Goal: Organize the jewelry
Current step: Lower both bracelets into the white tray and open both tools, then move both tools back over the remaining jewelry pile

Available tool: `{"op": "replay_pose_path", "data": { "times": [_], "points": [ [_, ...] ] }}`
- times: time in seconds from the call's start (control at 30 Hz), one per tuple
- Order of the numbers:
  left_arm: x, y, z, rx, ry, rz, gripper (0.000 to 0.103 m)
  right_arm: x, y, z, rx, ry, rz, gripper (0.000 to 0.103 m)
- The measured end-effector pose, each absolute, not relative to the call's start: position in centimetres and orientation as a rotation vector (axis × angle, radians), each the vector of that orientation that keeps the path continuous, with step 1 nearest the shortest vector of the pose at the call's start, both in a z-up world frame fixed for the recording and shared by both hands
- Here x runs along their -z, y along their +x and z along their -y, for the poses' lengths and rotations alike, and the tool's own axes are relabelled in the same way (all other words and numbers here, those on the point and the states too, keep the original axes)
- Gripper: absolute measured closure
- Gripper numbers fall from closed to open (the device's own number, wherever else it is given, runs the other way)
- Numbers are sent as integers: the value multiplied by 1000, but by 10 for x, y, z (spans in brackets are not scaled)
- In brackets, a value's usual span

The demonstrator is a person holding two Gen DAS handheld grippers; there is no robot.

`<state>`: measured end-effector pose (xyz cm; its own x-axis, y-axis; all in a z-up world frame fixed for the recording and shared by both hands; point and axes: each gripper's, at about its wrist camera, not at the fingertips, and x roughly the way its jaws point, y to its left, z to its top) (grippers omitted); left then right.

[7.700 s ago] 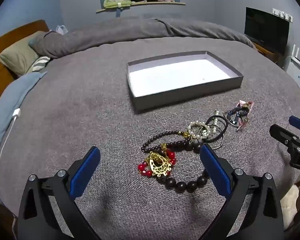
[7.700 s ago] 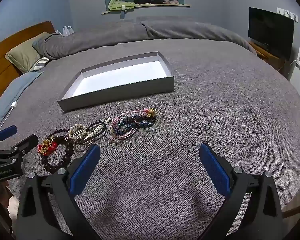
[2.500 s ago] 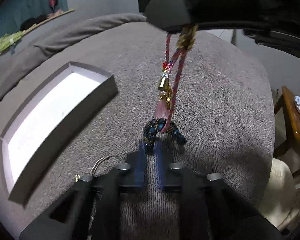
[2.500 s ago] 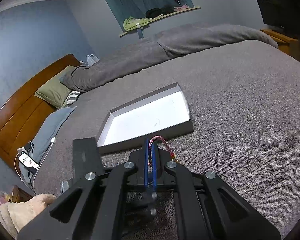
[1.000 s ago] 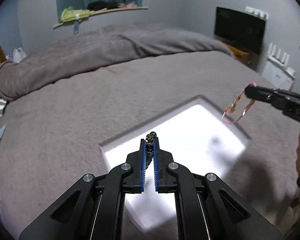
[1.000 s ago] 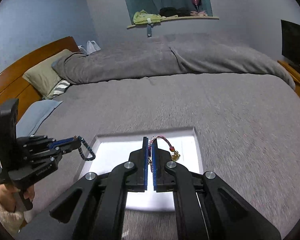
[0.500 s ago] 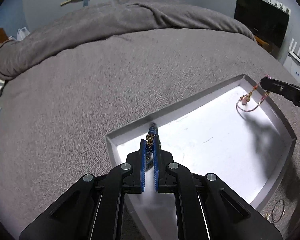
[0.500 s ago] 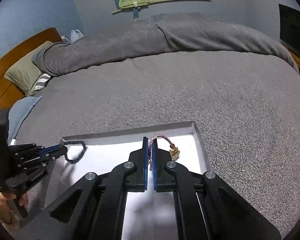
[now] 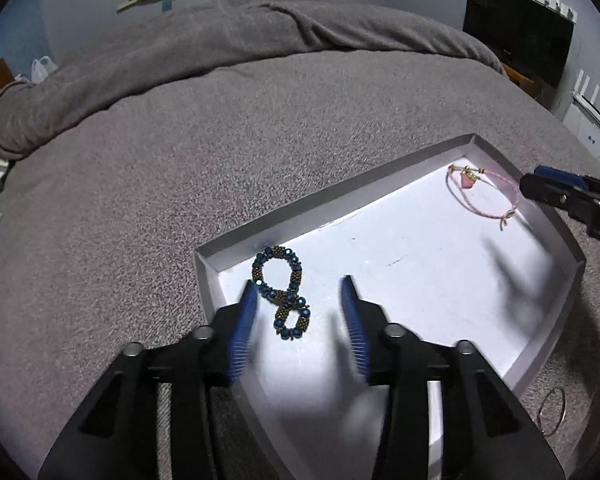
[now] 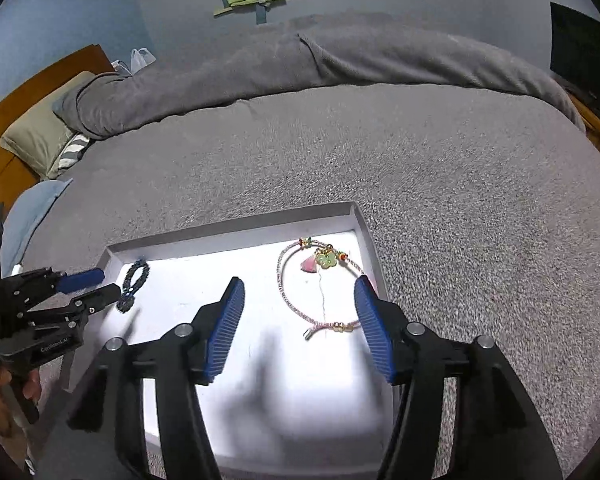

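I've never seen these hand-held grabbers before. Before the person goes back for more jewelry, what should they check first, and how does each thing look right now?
1. Blue beaded bracelet lies on the floor of the tray, near its left corner: ok.
2. Pink cord bracelet lies flat in the tray, by its right wall: ok.
3. Left gripper has let go, jaws opening, blue pads clear of the beads: ok.
4. Right gripper has let go, jaws opening, though the cord runs close to one pad: cannot tell if fully clear.
5. Thin wire ring waits on the bedspread outside the tray: not ok.
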<state>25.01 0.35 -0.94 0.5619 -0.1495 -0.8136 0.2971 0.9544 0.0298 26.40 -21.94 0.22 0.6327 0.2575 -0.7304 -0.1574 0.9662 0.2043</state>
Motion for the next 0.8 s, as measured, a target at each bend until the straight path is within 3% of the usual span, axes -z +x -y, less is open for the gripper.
{"op": "replay_pose_path", "data": {
  "times": [0.13, 0.33, 0.67, 0.8],
  "points": [
    [-3, 235, -4, 276, 156, -916, 42, -16, 245, 221, -242, 108, -809, 17],
    [-28, 203, -2, 290, 155, -862, 24, -39, 205, 230, -234, 96, -741, 5],
    [-58, 132, -8, 318, 166, -780, 11, -59, 135, 245, -215, 114, -673, 5],
    [-52, 107, -18, 309, 186, -788, 11, -62, 109, 247, -225, 99, -658, 5]
  ]
}}
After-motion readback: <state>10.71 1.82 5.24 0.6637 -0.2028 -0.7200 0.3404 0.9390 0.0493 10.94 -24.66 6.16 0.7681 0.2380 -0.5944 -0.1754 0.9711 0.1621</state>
